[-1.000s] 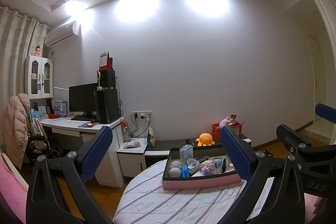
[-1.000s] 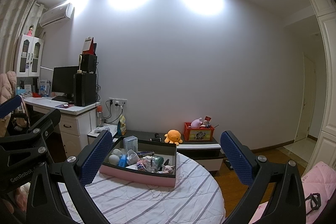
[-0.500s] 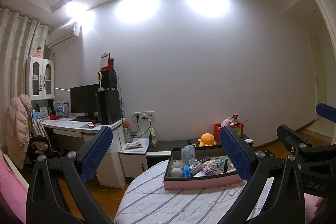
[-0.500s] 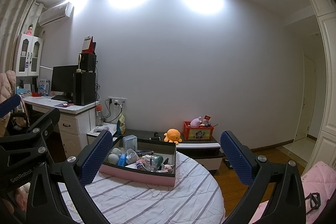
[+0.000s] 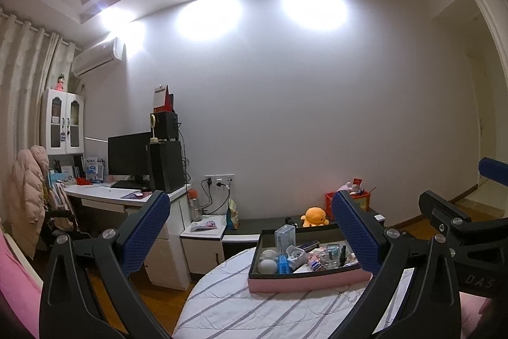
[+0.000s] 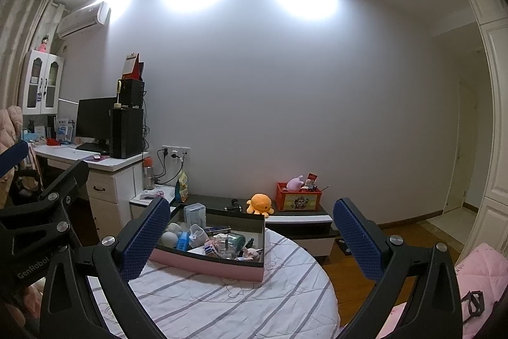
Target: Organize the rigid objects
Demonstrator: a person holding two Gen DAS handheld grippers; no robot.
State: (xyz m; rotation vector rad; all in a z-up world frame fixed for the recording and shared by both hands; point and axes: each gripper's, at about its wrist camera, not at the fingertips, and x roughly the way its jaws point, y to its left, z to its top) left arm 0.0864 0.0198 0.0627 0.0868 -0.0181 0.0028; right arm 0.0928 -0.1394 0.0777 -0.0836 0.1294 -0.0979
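The left gripper (image 5: 247, 235) and right gripper (image 6: 250, 240) hover wide-fingered and empty short of the pink tray (image 6: 209, 264) on the table (image 6: 222, 301). Small items crowd the tray; sorted or awaiting sorting, unclear.

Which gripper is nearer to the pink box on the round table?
Neither clearly. The pink box lies ahead of both: toward the right side of the left gripper, toward the left side of the right gripper.

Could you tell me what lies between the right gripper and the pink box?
Only bare striped tablecloth separates the open right gripper from the pink box, seen in the right wrist view.
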